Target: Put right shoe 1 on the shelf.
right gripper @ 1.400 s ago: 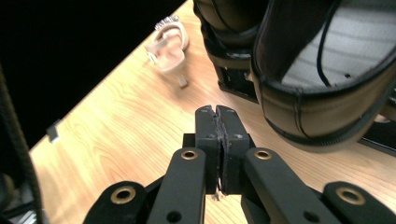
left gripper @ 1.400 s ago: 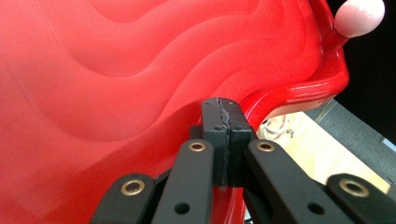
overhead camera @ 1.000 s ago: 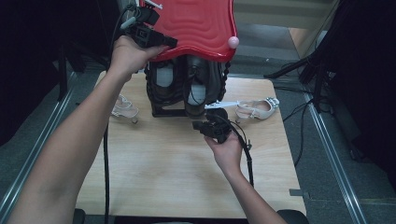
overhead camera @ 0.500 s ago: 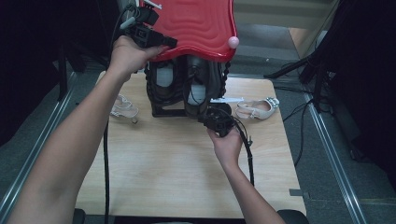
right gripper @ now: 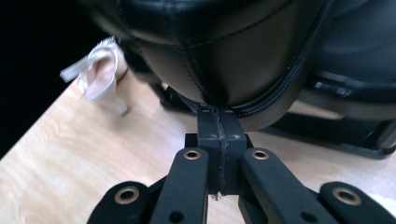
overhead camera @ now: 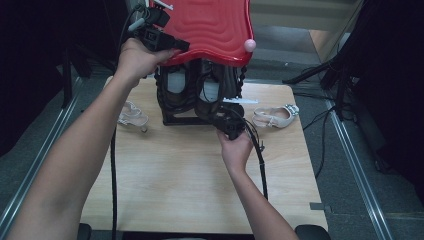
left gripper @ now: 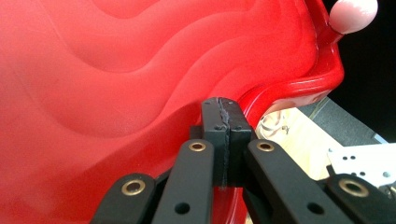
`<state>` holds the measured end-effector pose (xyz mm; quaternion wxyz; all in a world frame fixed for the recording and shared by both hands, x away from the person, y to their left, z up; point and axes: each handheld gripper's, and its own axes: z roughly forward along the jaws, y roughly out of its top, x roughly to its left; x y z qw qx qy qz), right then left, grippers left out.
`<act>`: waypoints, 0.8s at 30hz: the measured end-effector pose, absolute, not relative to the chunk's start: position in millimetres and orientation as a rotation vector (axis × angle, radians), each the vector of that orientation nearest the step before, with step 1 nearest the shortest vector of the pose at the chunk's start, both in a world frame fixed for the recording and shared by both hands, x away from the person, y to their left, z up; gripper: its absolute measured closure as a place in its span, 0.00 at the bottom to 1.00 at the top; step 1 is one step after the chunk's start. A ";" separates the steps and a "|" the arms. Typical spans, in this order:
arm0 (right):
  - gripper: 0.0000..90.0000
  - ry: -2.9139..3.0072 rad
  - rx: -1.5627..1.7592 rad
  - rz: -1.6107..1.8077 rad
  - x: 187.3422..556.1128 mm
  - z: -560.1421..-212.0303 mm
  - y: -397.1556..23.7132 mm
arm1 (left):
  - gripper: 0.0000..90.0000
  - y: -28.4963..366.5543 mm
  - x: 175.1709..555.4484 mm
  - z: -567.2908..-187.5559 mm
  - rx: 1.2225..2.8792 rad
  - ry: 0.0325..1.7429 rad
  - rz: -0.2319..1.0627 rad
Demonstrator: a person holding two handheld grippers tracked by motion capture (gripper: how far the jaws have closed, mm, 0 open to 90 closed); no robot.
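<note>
- Standing at the far middle of the wooden table [overhead camera: 190, 185], a black rack [overhead camera: 182, 119] carries black shoes [overhead camera: 220, 87] under a glossy red wavy lid [overhead camera: 210, 25]; a pink knob [overhead camera: 249, 45] sits at the lid's right corner.
- Left gripper [overhead camera: 172, 46]: raised at the lid's left front edge; jaws clenched pad to pad with nothing between them, tips against the red surface just beside the rim in the left gripper view [left gripper: 224, 116].
- Right gripper [overhead camera: 223, 121]: low at the rack's front right foot; jaws likewise clenched on nothing, tips at the lower seam of a black shoe [right gripper: 233, 51] in the right gripper view [right gripper: 219, 123]; contact cannot be told.
- Pale sandal [overhead camera: 131, 114] lies left of the rack; a second sandal [overhead camera: 274, 116] lies right of it, both on the tabletop.
</note>
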<state>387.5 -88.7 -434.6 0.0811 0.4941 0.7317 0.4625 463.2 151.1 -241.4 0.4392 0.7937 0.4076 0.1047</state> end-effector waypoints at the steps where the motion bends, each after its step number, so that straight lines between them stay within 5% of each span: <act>1: 1.00 2.180 1.482 1.374 389.7 -432.9 -87.9 | 1.00 151.1 463.1 -241.3 1.973 1.014 0.260; 24: 1.00 2.006 1.603 1.168 426.7 -419.8 -116.5 | 1.00 151.8 462.9 -241.6 1.970 1.010 0.263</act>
